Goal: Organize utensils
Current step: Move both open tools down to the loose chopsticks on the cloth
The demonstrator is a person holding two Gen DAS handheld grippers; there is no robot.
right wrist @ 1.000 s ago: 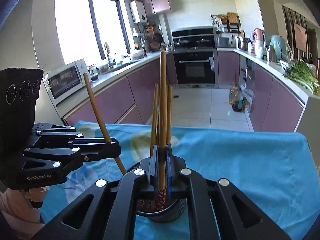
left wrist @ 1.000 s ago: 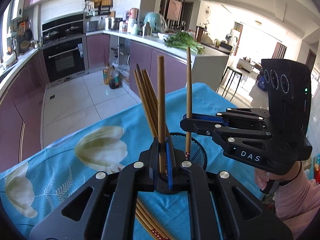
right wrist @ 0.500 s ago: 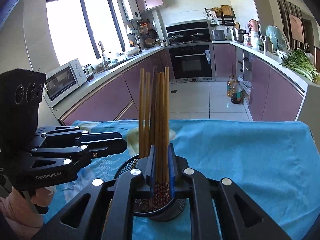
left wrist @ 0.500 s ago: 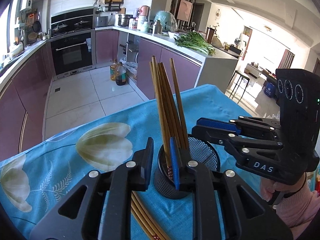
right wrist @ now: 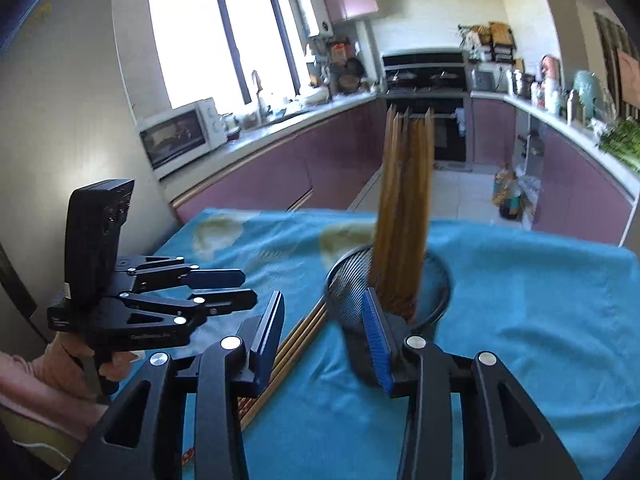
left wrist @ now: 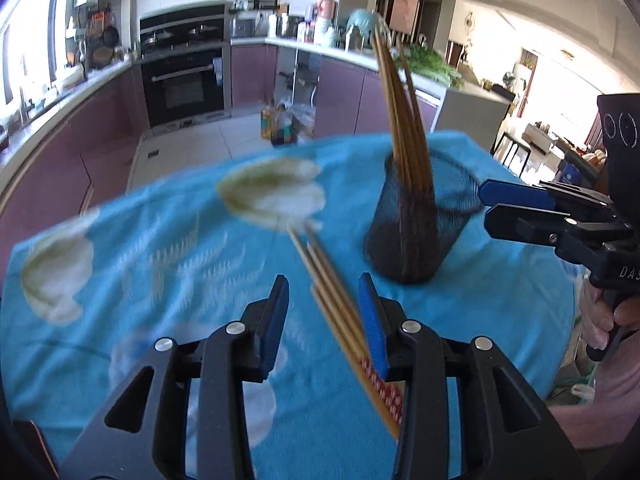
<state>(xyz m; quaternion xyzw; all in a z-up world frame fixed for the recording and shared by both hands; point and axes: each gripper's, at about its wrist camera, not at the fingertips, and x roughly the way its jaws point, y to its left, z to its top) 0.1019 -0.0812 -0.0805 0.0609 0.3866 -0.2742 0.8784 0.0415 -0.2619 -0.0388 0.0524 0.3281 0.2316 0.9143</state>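
both grippers (left wrist: 324, 312) (right wrist: 324, 336) now apart, chopsticks (right wrist: 404, 216) in mesh cup (left wrist: 416, 224)

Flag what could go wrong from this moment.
The wooden chopsticks in the black mesh cup lean to one side, so a bump from the open right gripper beside it might tip it. The loose chopsticks on the blue cloth lie bunched; the open left gripper may grab several.

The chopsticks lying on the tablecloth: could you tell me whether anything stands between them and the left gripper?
Nothing visible does. The left gripper is open, and the loose chopsticks lie on the tablecloth in line with its gap. The mesh cup stands off to the right, apart from them.
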